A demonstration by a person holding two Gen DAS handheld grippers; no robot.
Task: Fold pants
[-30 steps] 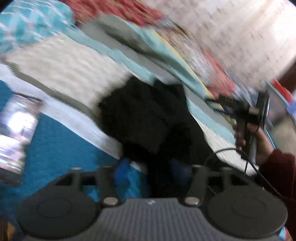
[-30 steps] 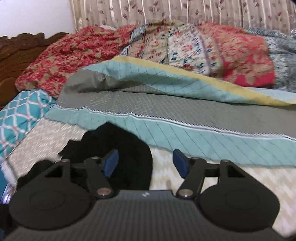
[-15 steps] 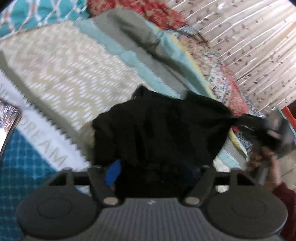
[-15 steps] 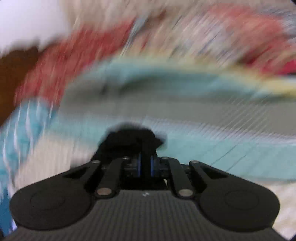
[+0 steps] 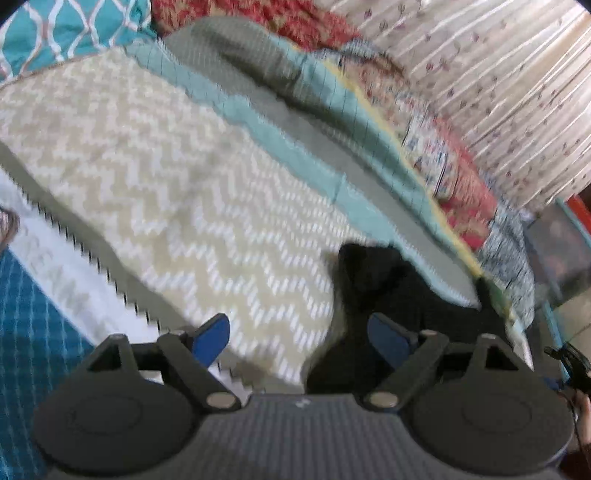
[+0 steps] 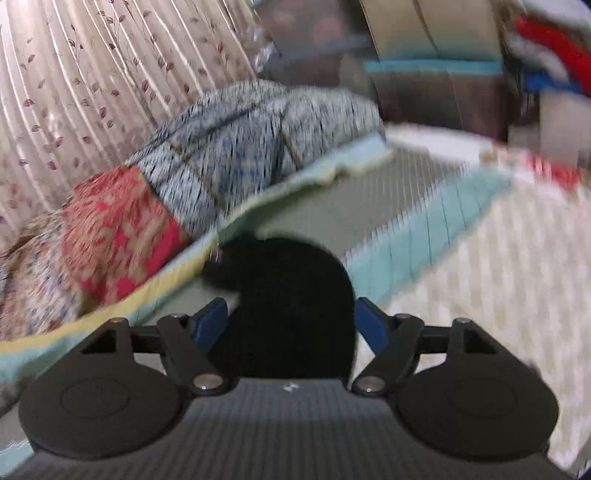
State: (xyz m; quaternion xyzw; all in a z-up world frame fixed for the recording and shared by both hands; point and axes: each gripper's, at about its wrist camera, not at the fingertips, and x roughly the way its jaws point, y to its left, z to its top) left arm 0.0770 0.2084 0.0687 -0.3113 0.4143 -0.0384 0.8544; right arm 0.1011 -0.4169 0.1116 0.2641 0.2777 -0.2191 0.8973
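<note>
The black pants lie in a dark bundle on the bedspread, at the lower right of the left wrist view. My left gripper is open; its right finger is over the pants' near edge and its left finger over bare bedspread. In the right wrist view the pants fill the gap between the fingers of my right gripper, which is open. The frames do not show whether either gripper touches the cloth. Both views are blurred.
The bed carries a chevron-patterned cream bedspread with teal and grey bands. Patchwork quilts are heaped along the far side against a floral curtain. A teal patterned pillow lies far left. Furniture stands beyond the bed.
Both grippers were closed on the pants half a second ago and now stand open. The pants dropped from a lifted, stretched spread to a bundle on the bed. The right gripper's view swung right.
</note>
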